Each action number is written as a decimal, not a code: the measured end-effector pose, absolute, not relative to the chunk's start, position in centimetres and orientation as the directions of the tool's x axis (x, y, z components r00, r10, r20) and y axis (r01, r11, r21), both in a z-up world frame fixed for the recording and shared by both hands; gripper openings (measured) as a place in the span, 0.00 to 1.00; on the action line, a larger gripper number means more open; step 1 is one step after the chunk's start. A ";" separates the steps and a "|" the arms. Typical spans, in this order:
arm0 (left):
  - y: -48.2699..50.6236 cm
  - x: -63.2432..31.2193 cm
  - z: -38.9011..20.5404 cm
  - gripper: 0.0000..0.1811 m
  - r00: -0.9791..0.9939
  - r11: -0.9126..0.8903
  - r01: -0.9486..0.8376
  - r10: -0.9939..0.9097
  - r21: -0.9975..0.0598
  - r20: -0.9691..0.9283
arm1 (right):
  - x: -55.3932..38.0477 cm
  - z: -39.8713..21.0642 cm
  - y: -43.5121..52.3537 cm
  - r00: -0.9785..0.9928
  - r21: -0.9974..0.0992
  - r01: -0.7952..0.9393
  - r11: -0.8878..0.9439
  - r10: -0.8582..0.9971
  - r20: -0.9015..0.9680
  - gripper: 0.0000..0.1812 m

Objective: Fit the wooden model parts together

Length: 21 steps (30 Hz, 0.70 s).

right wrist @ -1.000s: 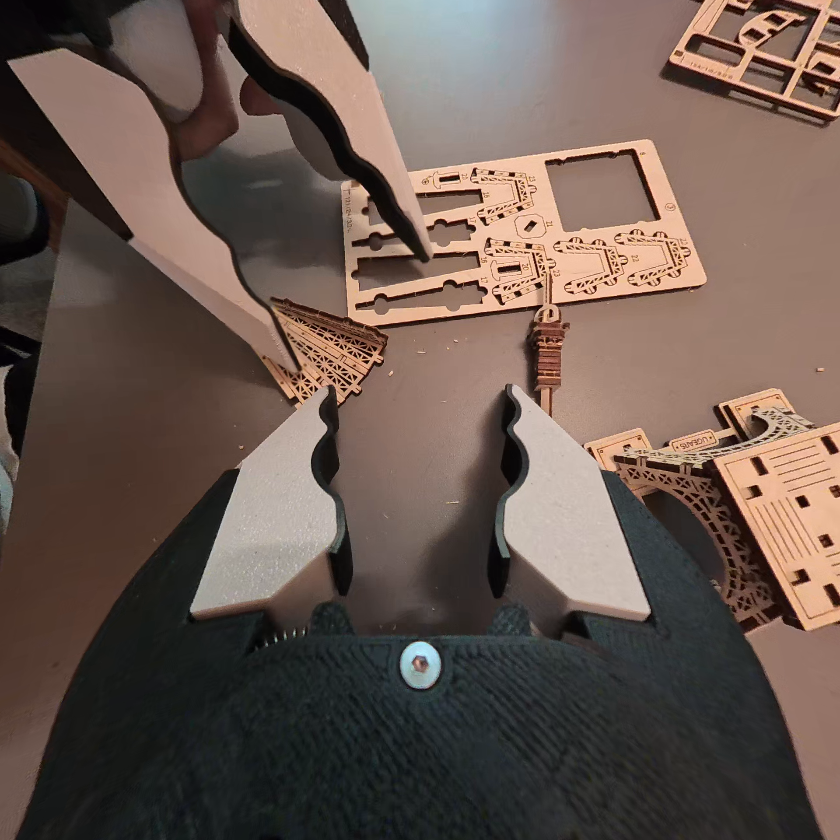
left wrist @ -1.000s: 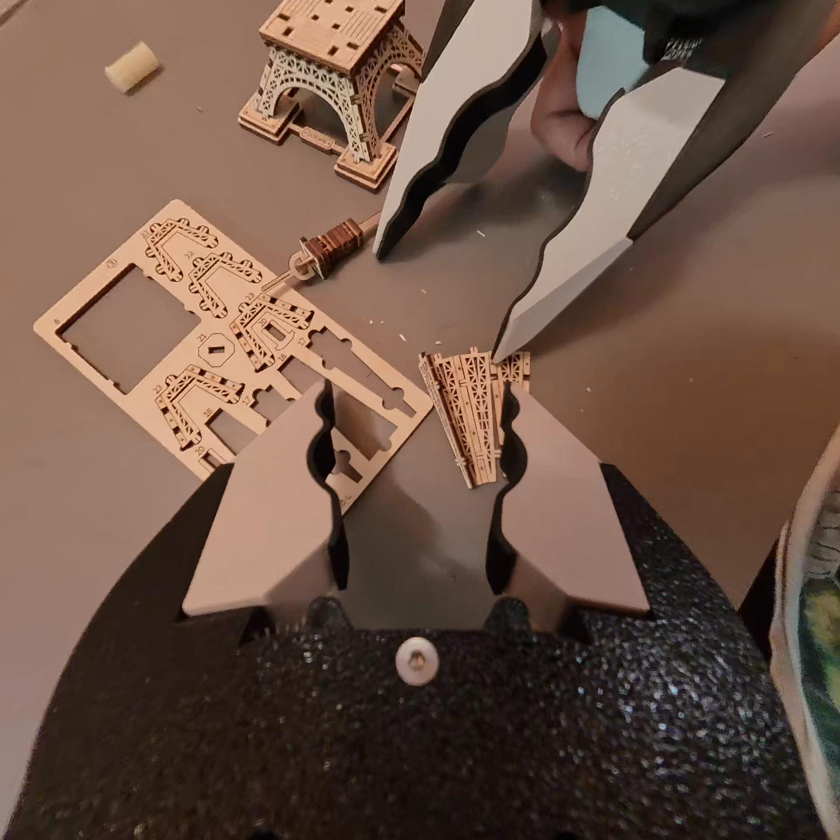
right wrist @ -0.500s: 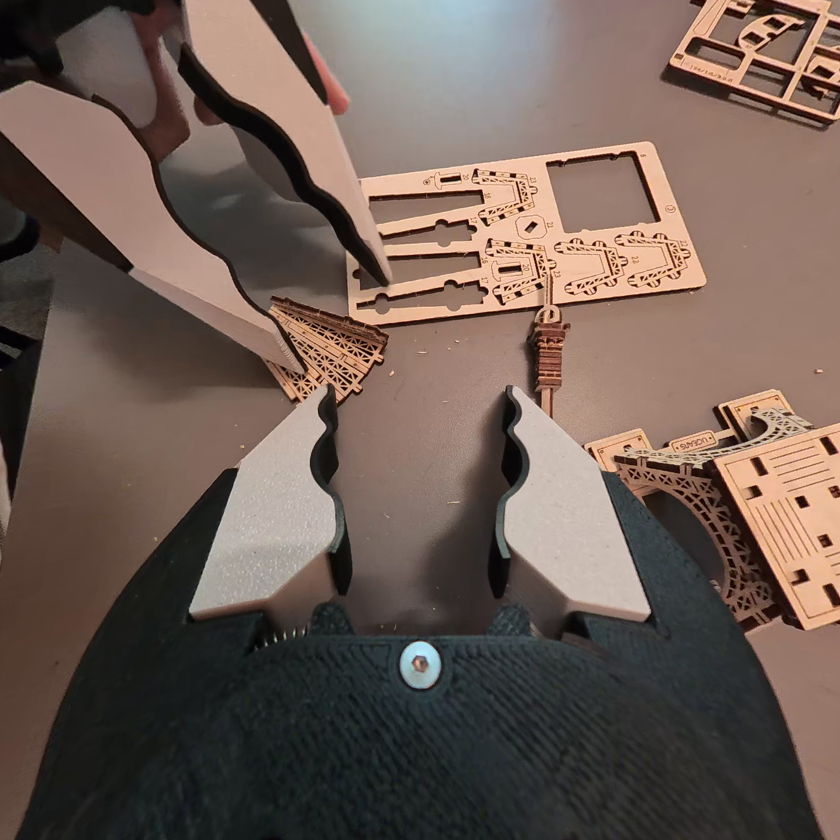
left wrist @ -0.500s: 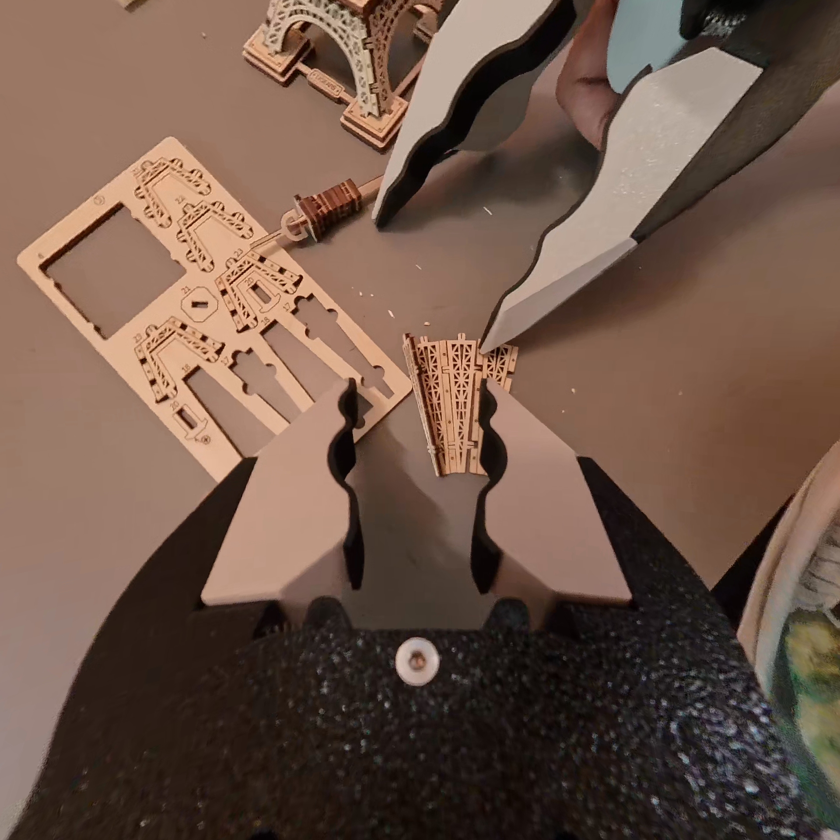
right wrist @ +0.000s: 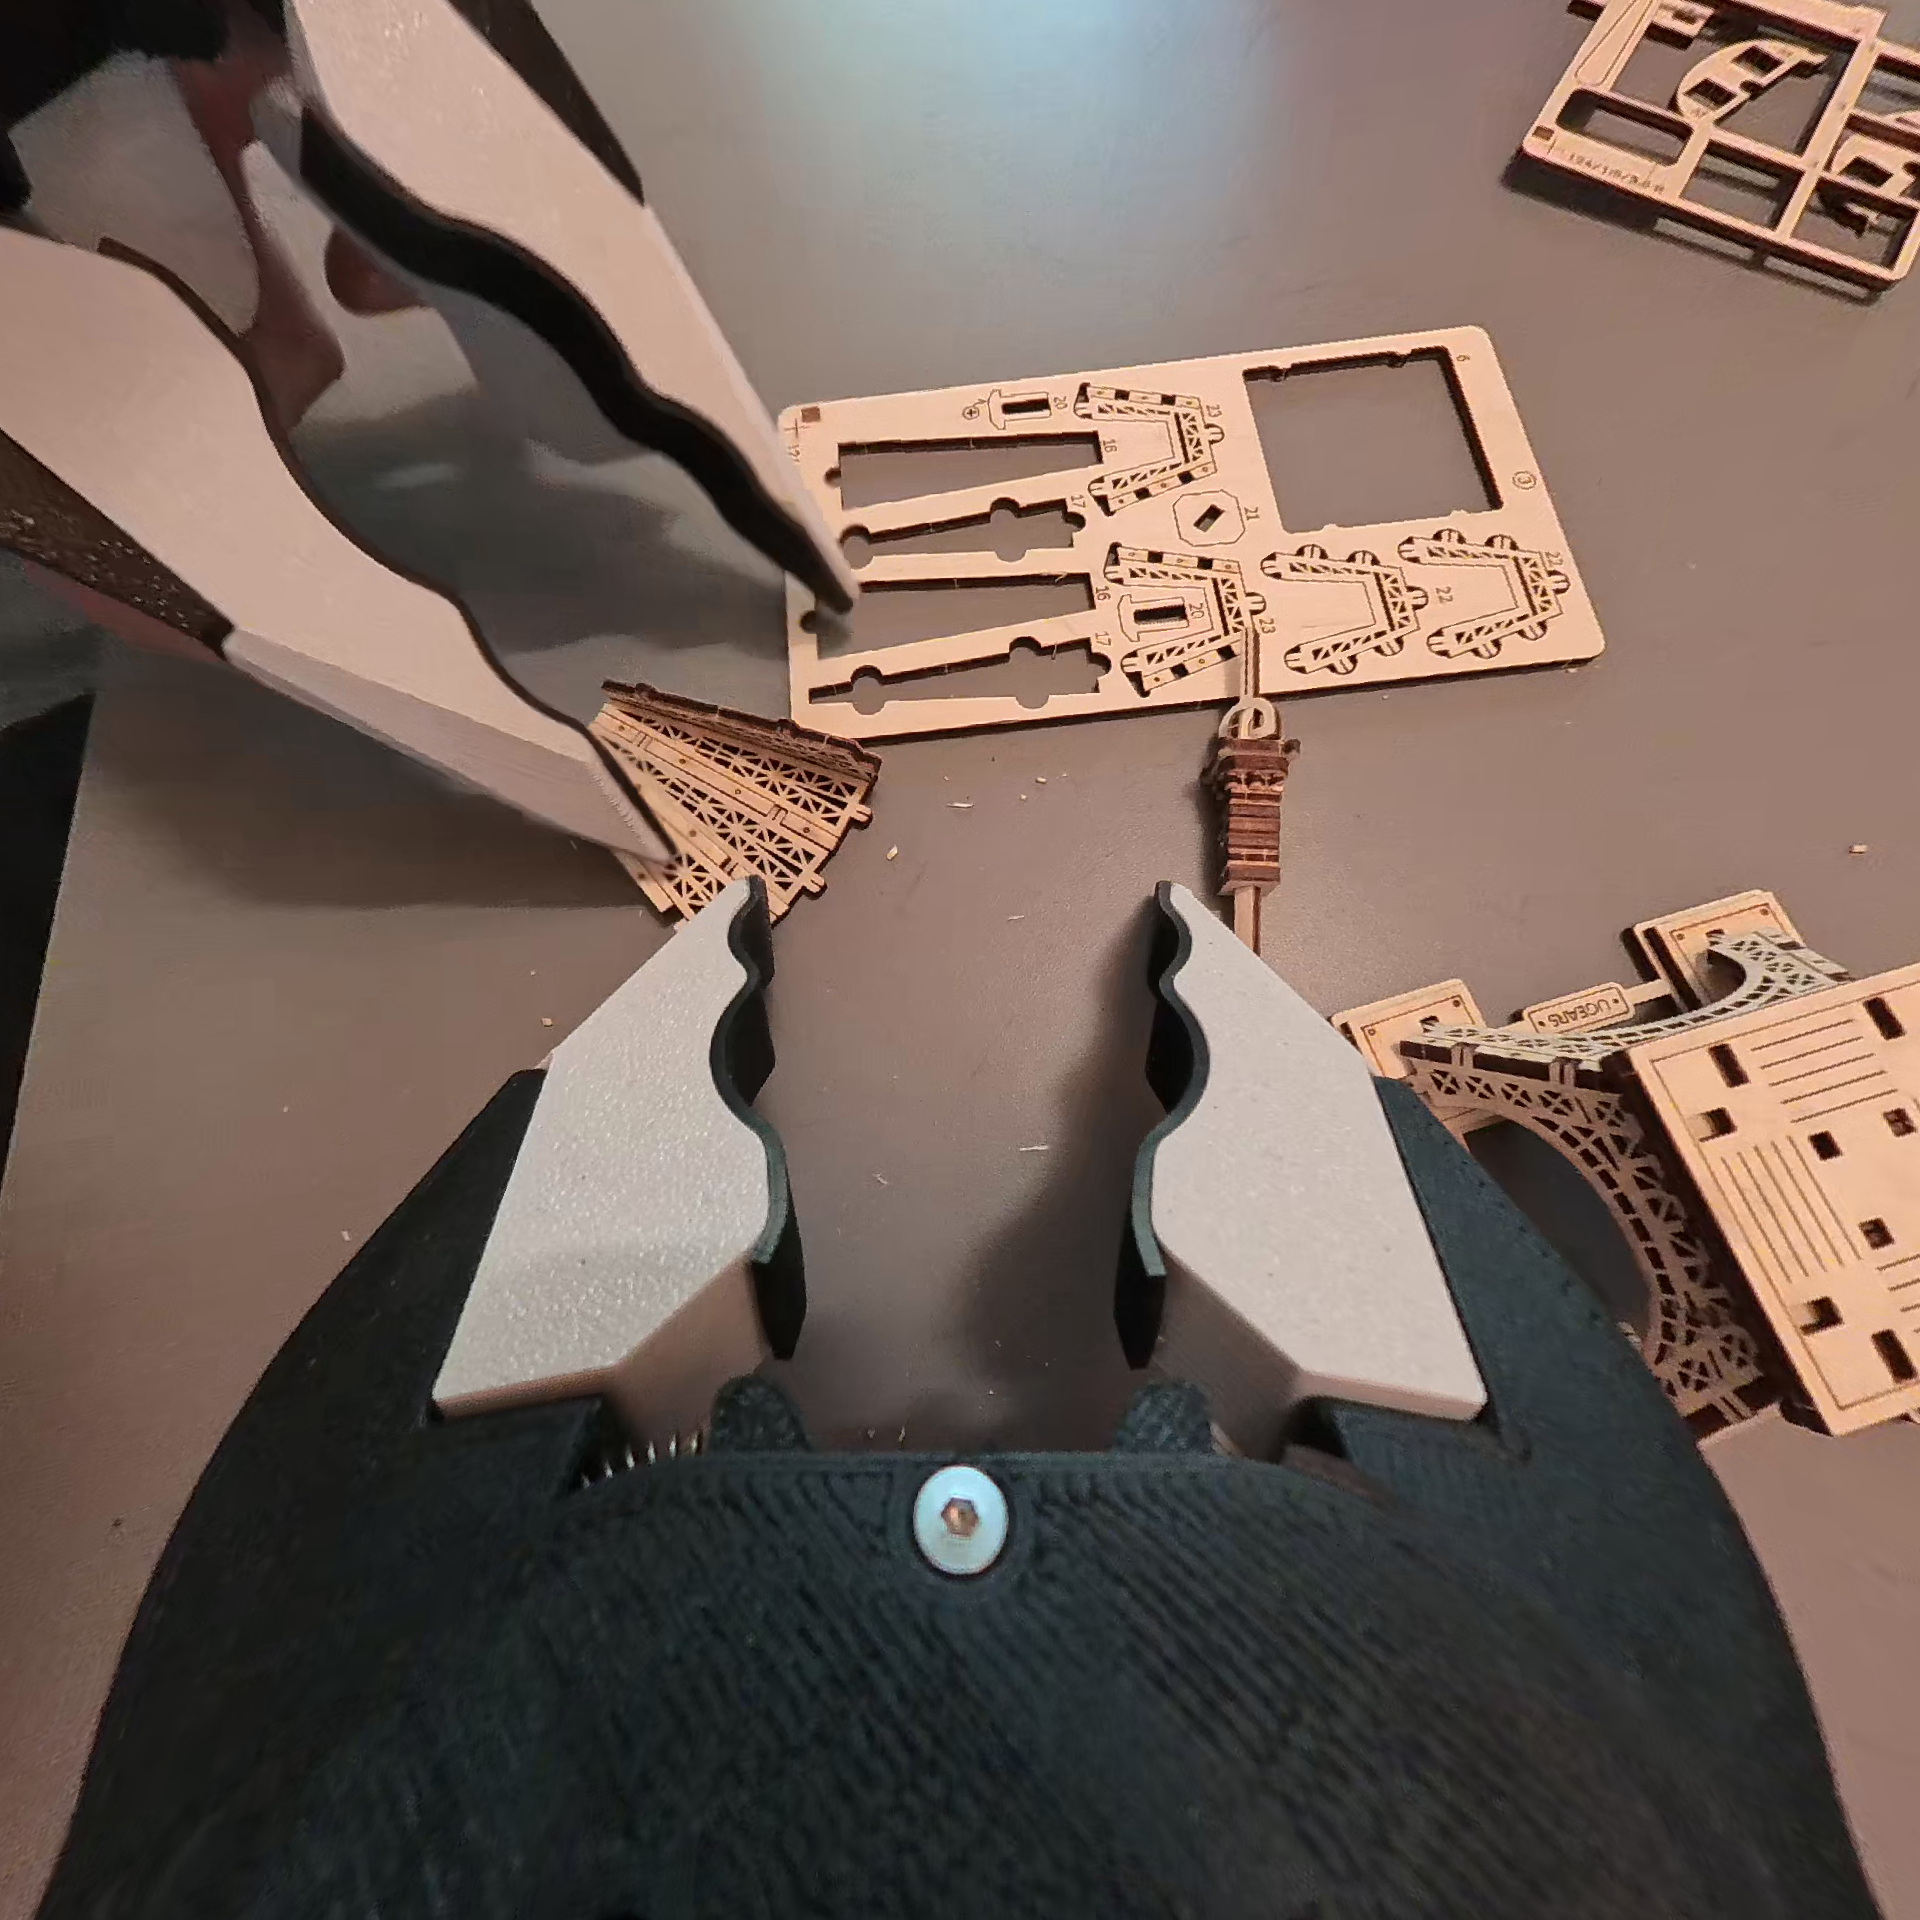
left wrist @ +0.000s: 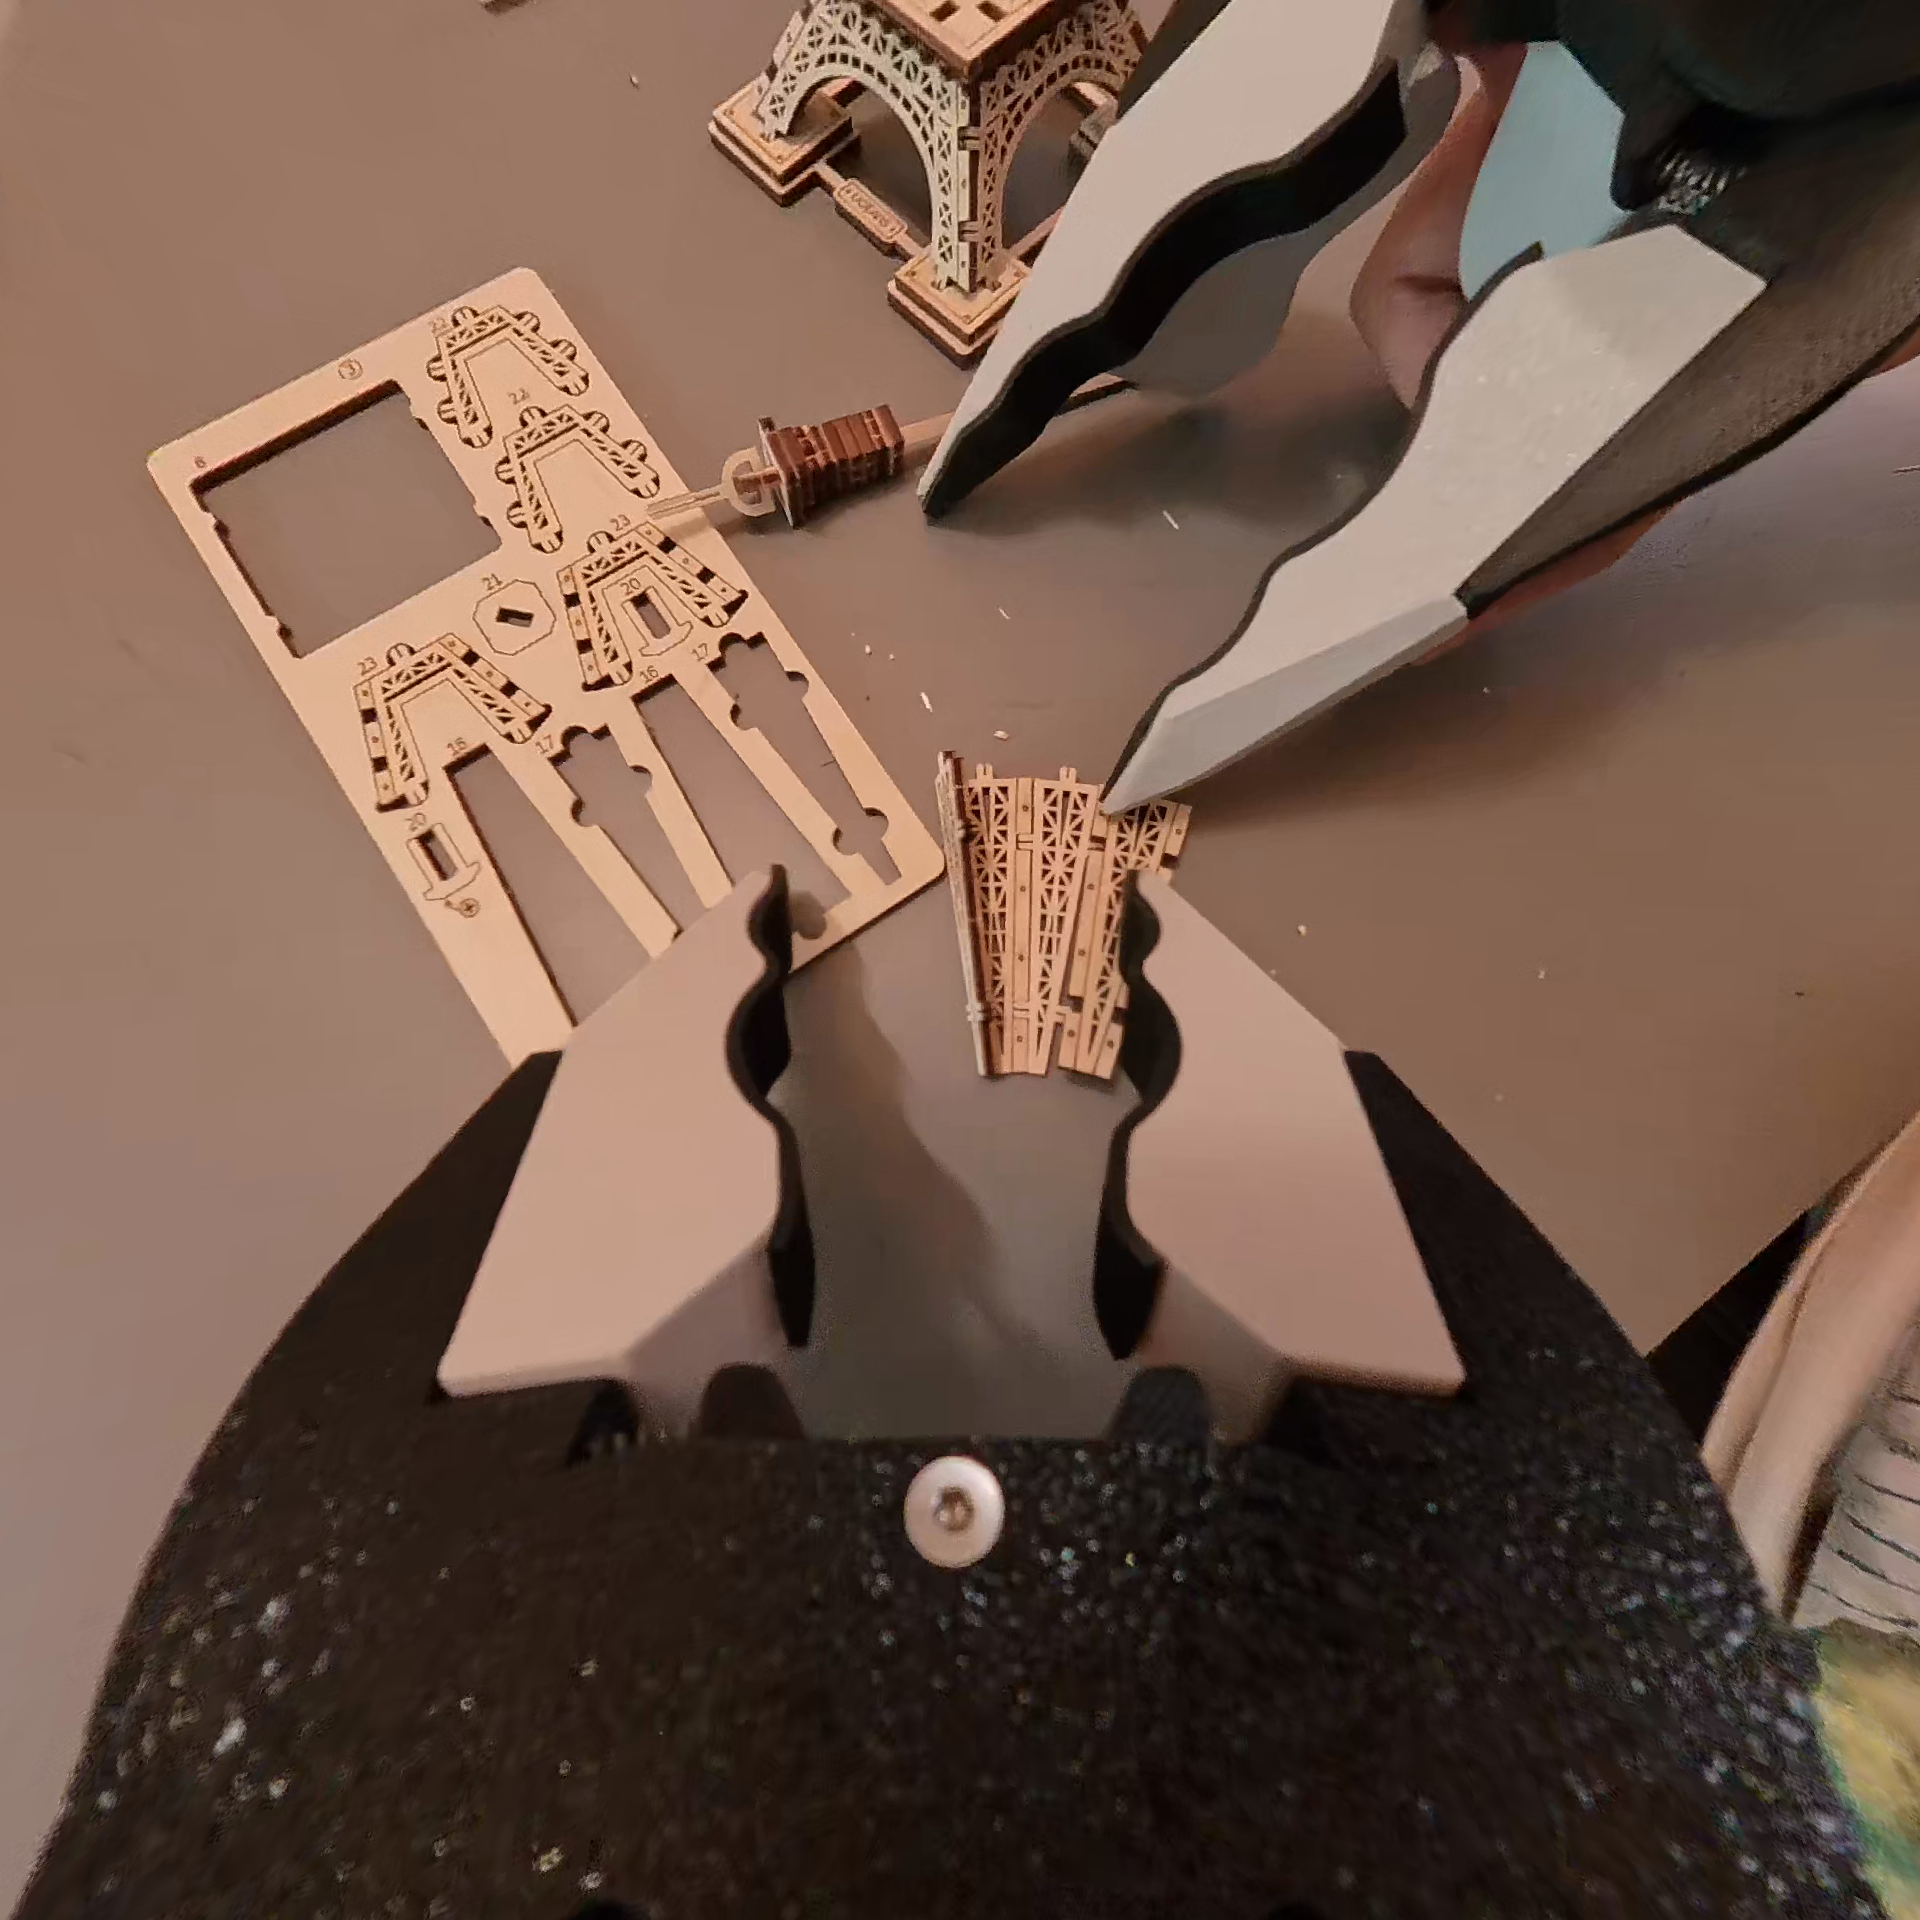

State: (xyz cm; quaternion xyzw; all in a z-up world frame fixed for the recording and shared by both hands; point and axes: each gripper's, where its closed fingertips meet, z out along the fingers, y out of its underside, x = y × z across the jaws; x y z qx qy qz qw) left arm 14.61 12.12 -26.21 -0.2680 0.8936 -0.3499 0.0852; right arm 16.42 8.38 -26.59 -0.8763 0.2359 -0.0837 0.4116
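Lattice section [left wrist: 1044,914]: thin laser-cut pale wood, tapered truss panels joined side by side, partly folded, lying flat on the matte grey-brown table [left wrist: 1455,987]. In the right wrist view the same lattice section [right wrist: 743,795] fans out, darker burnt edges along its far side.

Left gripper [left wrist: 956,894] is spread wide, nothing between the fingers; its right finger overlaps the section's right edge, contact cannot be told. Fingers are grey, grainy, with wavy black inner pads; body is black speckled plastic with a silver screw.

Right gripper [left wrist: 1013,655] also gapes, holding nothing. One pointed tip sits at the section's wide end, touching or just above, cannot tell; the other tip is near the spire. In its own view the right gripper [right wrist: 961,899] has the table bare between its fingers.

Parts sheet [left wrist: 499,665]: flat pale plywood rectangle just left of the section, with one square hole, long slotted cutouts and truss-shaped pieces in place. Spire piece [left wrist: 821,462]: dark brown stacked layers on a thin stick, lying beside the sheet's far edge. Tower base [left wrist: 935,135]: arched lattice legs, slotted flat top, standing beyond the spire. Second sheet [right wrist: 1745,135] at the far right corner, mostly open frames. Wood crumbs scattered around.
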 end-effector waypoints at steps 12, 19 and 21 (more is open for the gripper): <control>11.9 16.1 -25.8 0.40 -0.883 0.750 -0.395 -0.470 -0.530 -0.008 | 16.4 -26.6 8.4 0.875 -0.761 -0.342 -0.552 -0.482 -0.043 0.40; 11.7 15.1 -26.6 0.27 -0.885 0.763 -0.428 -0.462 -0.484 0.054 | 16.4 -26.6 8.4 0.876 -0.761 -0.342 -0.552 -0.481 -0.045 0.39; 11.5 14.7 -26.6 0.23 -0.897 0.779 -0.402 -0.441 -0.481 0.036 | 16.4 -26.6 8.4 0.876 -0.761 -0.343 -0.551 -0.481 -0.047 0.39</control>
